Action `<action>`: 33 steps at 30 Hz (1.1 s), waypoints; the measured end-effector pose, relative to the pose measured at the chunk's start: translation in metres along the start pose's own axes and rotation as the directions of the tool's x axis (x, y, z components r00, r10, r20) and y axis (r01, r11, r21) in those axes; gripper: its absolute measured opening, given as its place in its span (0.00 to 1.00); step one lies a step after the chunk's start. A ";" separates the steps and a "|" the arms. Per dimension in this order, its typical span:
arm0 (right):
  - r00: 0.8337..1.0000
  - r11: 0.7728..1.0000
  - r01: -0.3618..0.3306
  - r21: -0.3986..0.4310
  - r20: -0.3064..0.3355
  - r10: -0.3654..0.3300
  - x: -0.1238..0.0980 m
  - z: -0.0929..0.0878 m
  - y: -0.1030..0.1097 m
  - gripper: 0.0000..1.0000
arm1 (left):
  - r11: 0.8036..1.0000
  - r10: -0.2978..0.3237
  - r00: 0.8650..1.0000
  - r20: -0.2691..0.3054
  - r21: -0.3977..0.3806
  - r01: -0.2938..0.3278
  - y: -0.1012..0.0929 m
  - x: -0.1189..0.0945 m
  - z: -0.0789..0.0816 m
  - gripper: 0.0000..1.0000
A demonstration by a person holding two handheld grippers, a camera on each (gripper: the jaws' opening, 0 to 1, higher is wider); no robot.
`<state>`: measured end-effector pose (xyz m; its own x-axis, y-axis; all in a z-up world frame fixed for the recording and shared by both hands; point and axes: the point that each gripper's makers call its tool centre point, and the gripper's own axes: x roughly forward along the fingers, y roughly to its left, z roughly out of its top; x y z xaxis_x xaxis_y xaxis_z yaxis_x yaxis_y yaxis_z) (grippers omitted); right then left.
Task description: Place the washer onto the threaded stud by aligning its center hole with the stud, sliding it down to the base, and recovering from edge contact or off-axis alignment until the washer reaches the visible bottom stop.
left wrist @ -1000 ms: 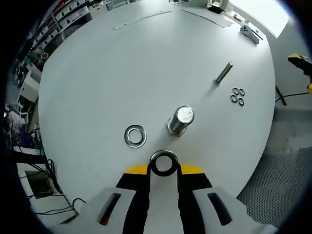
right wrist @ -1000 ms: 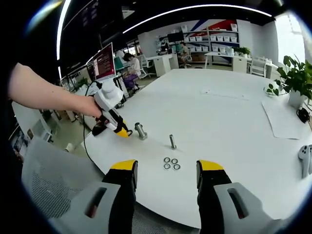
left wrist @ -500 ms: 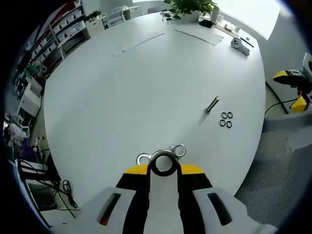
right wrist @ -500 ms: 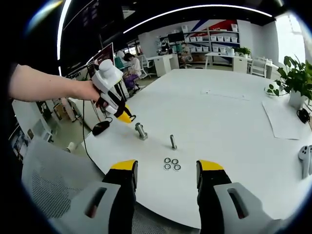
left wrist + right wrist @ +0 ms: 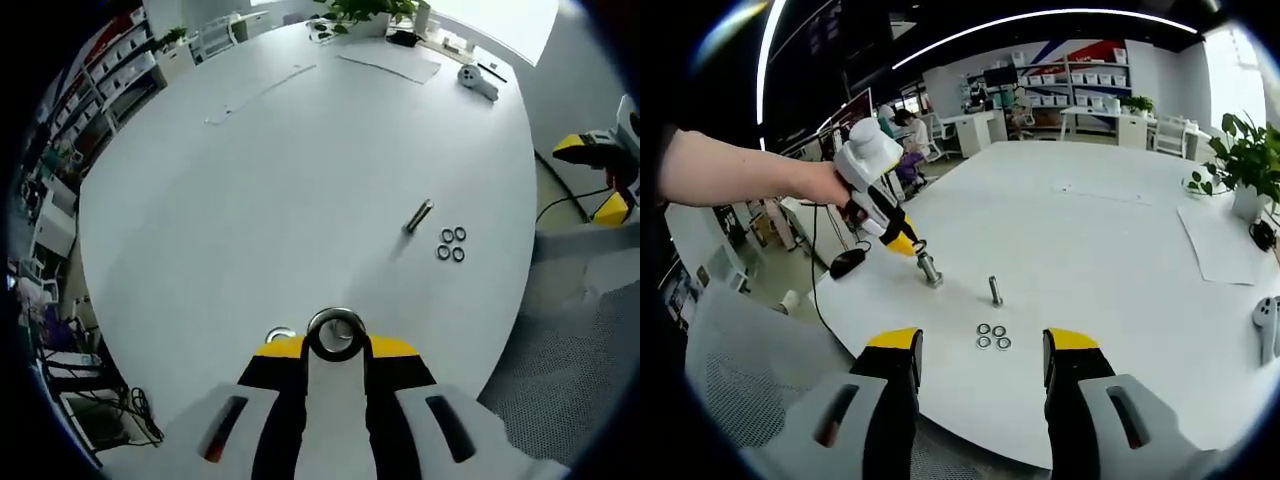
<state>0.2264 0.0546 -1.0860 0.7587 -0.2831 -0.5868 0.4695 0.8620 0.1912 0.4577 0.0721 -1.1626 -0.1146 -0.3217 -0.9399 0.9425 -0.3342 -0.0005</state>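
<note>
My left gripper [image 5: 335, 347] is shut on a steel washer [image 5: 335, 333], held flat between the yellow-tipped jaws. In the right gripper view a hand holds this left gripper [image 5: 902, 243] tilted down, with the washer [image 5: 919, 246] just above the top of the thick threaded stud [image 5: 930, 270]. In the left gripper view the held washer hides the stud. A second washer [image 5: 279, 334] lies on the white table [image 5: 270, 190], peeking out to the left of the jaws. My right gripper [image 5: 982, 352] hangs open near the table's edge, nothing between its jaws.
A thin bolt [image 5: 994, 290] stands right of the stud, also seen as the bolt [image 5: 418, 215]. Several small rings [image 5: 991, 336] lie near it. Papers, a plant [image 5: 1236, 160] and a controller [image 5: 480, 83] sit on the far side. A mesh chair [image 5: 750, 390] is beside the table's edge.
The left gripper lifted off the table with the washer and swung over the stud. The stud, in plain sight earlier, is now hidden behind the washer. The right gripper stayed still.
</note>
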 end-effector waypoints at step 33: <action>1.000 1.000 0.000 0.008 -0.003 0.000 0.002 -0.002 -0.002 0.51 | 0.997 -0.006 0.997 -0.077 0.071 0.011 -0.004 0.035 -0.006 0.19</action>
<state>0.2263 0.0534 -1.0894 0.7572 -0.2815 -0.5894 0.4731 0.8585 0.1978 0.4516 0.0682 -1.1973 -0.0953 -0.2507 -0.9633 0.9164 -0.3999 0.0134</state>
